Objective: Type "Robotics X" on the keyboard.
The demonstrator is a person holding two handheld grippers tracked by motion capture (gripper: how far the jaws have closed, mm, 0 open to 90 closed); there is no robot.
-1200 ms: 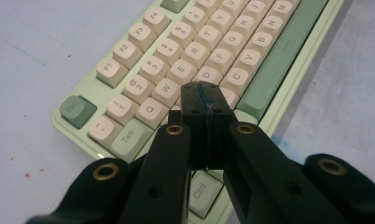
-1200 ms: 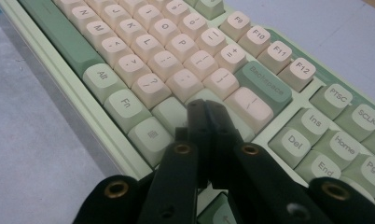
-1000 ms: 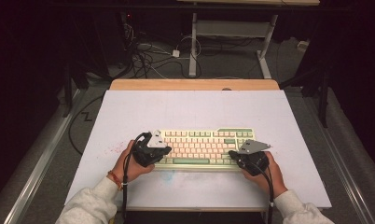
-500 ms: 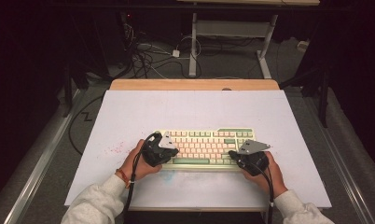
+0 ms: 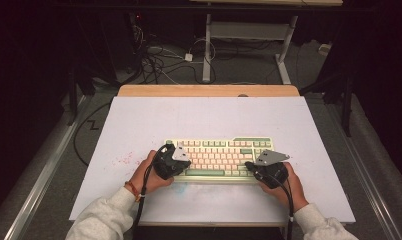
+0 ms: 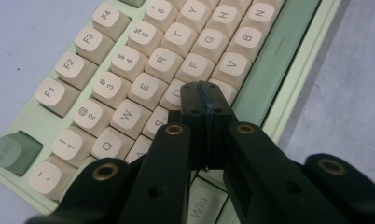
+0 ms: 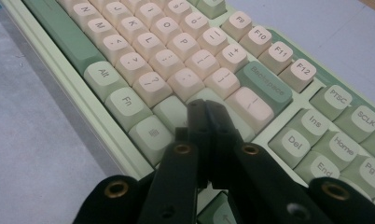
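Matt plastic keyboard (image 5: 219, 156) on smooth white sheet (image 5: 139, 125); bare wood table edge (image 5: 209, 90).

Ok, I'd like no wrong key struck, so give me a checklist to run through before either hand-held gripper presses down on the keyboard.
1. Left hand-held gripper jaws shut to one tip: ok.
2. Right hand-held gripper jaws shut: ok.
3. Left tip over the D and C keys: ok.
4. Right tip's key: cannot tell, tip hides it.
5. Keyboard flat on the table: ok.
6. Tips touching keys: cannot tell.
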